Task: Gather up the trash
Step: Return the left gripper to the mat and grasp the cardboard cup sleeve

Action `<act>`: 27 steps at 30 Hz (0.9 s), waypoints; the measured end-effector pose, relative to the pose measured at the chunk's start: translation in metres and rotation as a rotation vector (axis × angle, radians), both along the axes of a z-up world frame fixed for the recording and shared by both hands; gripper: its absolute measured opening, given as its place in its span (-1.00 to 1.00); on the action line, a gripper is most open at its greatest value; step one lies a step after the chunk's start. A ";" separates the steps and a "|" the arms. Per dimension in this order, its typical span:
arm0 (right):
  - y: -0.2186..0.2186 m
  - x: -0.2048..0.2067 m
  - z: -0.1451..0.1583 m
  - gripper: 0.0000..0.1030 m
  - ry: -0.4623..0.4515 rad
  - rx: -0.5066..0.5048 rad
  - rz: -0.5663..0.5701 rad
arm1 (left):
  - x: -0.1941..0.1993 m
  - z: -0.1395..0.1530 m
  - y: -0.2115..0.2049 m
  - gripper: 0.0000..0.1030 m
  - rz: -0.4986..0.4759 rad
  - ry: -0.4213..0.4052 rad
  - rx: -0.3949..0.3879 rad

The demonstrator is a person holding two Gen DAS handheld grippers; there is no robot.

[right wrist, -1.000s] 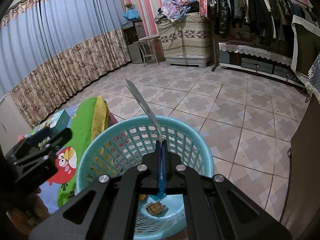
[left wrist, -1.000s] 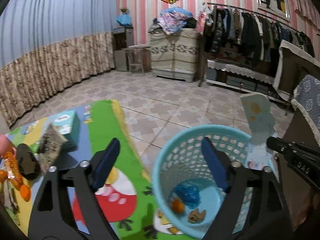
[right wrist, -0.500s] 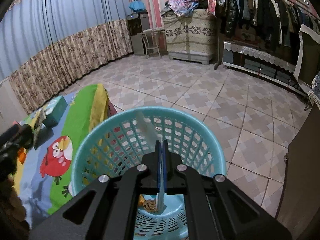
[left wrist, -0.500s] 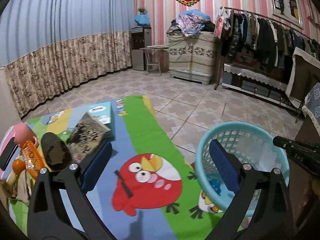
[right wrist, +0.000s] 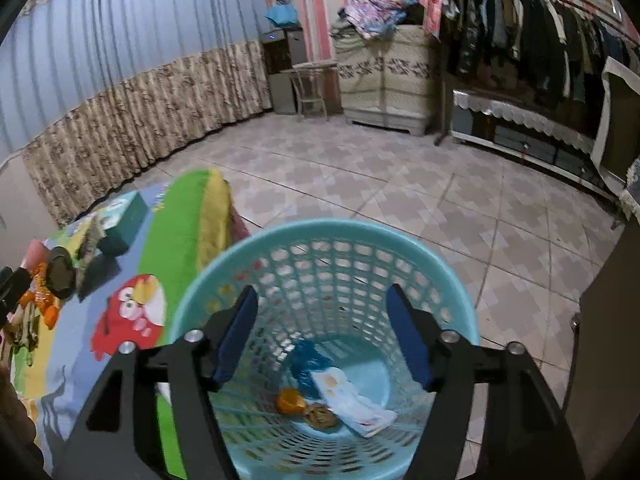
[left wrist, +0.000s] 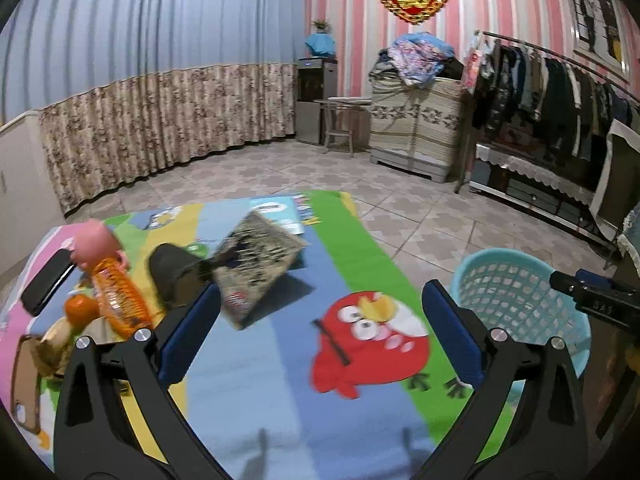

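Over the basket's mouth, the right gripper (right wrist: 322,336) hangs w/ jaws spread wide, nothing between the blue pads (right wrist: 240,334). Turquoise mesh basket (right wrist: 436,268) sits on the tile floor just beside the right edge of the cartoon-bird cloth (right wrist: 132,312). At the basket bottom lies a flat white paper packet (right wrist: 352,402), long axis running from near the basket's centre out toward the lower-right wall, face up, slightly tilted against the wall. Touching its near-left end: a brown crumpled scrap (right wrist: 320,416) and an orange piece (right wrist: 290,400); a blue plastic wad (right wrist: 306,362) sits just behind the packet.

Left gripper (left wrist: 320,336) is also spread wide & empty, held above the cloth's middle (left wrist: 260,380), over the red bird print. Rest of the trash is bunched toward the cloth's left edge: a speckled wrapper (left wrist: 256,272) tilted up, long axis going from near-left to far-right, w/ a teal box (left wrist: 280,212) just behind it near the far edge; a dark lump (left wrist: 172,276) beside it; an orange snack bag (left wrist: 116,300) w/ long axis roughly near-far; a pink cup (left wrist: 96,244) touching its far end; a black flat item (left wrist: 46,282) at the left edge. Basket (left wrist: 520,292) shows off the cloth's right edge, the right gripper's tip (left wrist: 592,292) above its rim.
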State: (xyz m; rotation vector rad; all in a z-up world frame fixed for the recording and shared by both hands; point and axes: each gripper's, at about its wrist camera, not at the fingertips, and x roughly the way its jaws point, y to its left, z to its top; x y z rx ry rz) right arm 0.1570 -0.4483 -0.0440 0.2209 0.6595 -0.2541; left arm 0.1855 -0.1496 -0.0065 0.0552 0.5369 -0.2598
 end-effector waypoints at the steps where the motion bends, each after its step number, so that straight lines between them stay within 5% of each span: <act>1: 0.010 0.002 0.002 0.43 -0.006 -0.010 0.013 | 0.000 0.000 0.008 0.89 0.011 0.003 -0.002; 10: 0.085 0.021 0.004 0.71 -0.017 -0.043 0.126 | 0.002 -0.004 0.100 0.89 0.169 0.005 0.042; 27: 0.194 0.044 -0.018 0.81 0.078 -0.091 0.256 | 0.000 -0.042 0.262 0.89 0.403 0.102 0.079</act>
